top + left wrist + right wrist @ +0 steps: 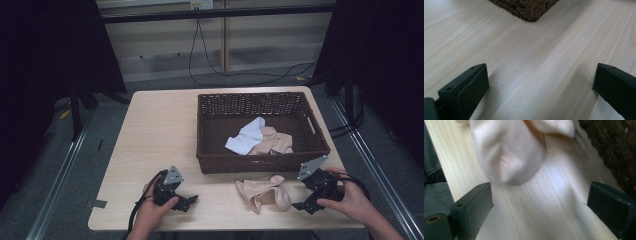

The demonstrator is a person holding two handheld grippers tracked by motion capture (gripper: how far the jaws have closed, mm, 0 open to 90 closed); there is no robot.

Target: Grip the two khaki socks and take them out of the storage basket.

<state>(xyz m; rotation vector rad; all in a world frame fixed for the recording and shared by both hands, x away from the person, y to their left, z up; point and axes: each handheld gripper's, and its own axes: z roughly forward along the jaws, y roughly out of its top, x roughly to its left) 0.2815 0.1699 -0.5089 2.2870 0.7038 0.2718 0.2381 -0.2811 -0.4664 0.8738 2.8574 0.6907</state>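
Pale wooden tabletop [150, 145] in a dim room, dark curtains either side, cables on the floor behind.

High view: brown wicker basket [210, 150] sits on the far right half of the tabletop. Inside it lie a white sock [245, 137] and a beige sock [274, 141], touching each other. One more beige sock [262, 194] lies crumpled on the tabletop just in front of the basket's near wall, not in it. Right gripper [302, 205] is just beside that loose sock, on the side away from the basket's front-left corner, aimed at it. Left gripper [192, 201] rests in front of the basket's front-left corner, well apart from the loose sock.

Left gripper view: jaws stand wide apart over bare wood, nothing between them; the basket's corner [529, 10] is ahead.

Right gripper view: jaws spread wide, empty. Loose sock's rounded end [509, 152] lies just ahead of the jaws, not yet between them; basket wall [609, 147] runs alongside. Picture is blurred.

Progress, as a judgement: two socks in the basket look done; one left on the tabletop. Remaining: close on the loose sock, lift it over the near wall, drop it in.
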